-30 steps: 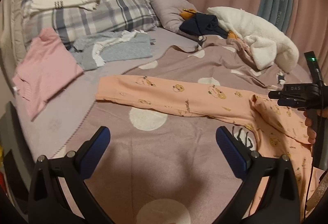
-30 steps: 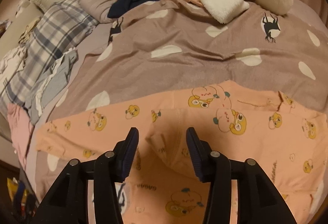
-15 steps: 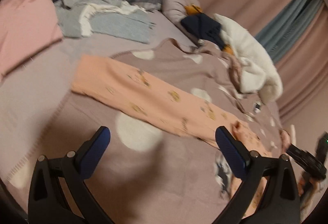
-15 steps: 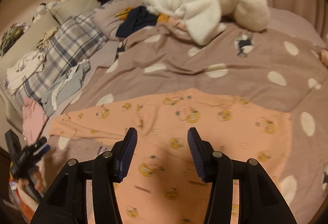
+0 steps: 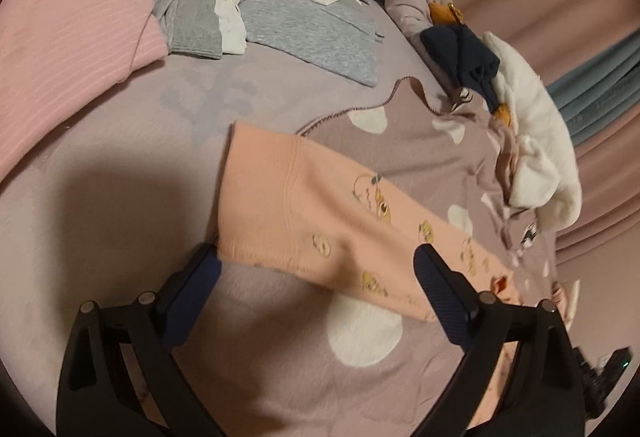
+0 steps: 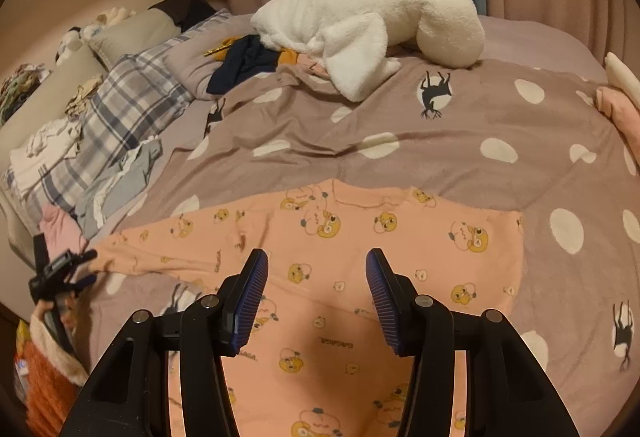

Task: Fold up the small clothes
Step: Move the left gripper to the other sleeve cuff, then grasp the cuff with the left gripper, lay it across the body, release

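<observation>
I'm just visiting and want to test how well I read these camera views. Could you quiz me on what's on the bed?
1. True or false: the left gripper is shut on the peach shirt.
2. Which lies nearest the sleeve cuff? A) white fleece B) left gripper C) plaid pillow
3. Fill in: the blanket is patterned with white ____.

Key: 1 false, its jaws stand open; 2 B; 3 dots.

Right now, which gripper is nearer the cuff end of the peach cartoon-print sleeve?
Left. The left gripper hangs open right at the cuff; the right gripper hovers open over the garment's body, away from it.
</observation>
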Tool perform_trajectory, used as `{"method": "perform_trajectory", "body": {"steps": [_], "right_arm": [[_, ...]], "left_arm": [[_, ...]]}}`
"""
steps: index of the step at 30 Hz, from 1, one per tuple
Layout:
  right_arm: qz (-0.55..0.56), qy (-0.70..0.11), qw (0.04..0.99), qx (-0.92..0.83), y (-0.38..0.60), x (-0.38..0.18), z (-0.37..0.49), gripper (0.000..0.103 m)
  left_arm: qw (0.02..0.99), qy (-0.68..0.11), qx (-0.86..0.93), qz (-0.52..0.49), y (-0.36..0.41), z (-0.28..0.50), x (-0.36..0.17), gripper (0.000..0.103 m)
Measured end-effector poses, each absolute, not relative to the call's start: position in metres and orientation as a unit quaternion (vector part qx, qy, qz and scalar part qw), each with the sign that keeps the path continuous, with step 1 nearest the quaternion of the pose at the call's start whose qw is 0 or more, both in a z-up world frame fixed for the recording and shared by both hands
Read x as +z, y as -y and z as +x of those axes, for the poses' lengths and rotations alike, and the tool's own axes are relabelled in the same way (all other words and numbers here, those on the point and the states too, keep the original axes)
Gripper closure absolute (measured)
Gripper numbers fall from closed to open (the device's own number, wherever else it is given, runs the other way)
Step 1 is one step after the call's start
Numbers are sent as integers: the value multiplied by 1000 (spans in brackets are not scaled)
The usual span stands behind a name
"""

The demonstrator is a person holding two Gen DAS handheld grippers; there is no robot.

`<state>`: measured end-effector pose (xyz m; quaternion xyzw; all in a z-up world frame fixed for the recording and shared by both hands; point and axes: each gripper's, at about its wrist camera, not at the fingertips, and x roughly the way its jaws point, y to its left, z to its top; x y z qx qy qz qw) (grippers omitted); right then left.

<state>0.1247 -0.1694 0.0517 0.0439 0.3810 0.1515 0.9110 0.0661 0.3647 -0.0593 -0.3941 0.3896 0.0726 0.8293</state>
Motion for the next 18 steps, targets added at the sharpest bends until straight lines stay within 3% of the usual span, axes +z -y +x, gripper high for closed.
{"method": "perform_trajectory", "body": {"steps": [5, 13, 15, 18], "right_arm": [[35, -373, 915, 149, 171, 51, 121, 52], [32, -372, 919, 127, 185, 46, 116, 52], [34, -371, 920, 123, 189, 45, 115, 52], [36, -370, 921, 115, 195, 44, 111, 52]], "left_arm": [[823, -360, 71, -433, -375, 70, -63, 11], [837, -389, 115, -367, -373, 81, -62, 70], [833, -396, 126, -366, -376, 83, -65, 90], [832, -403, 135, -357, -377, 85, -66, 94]]}}
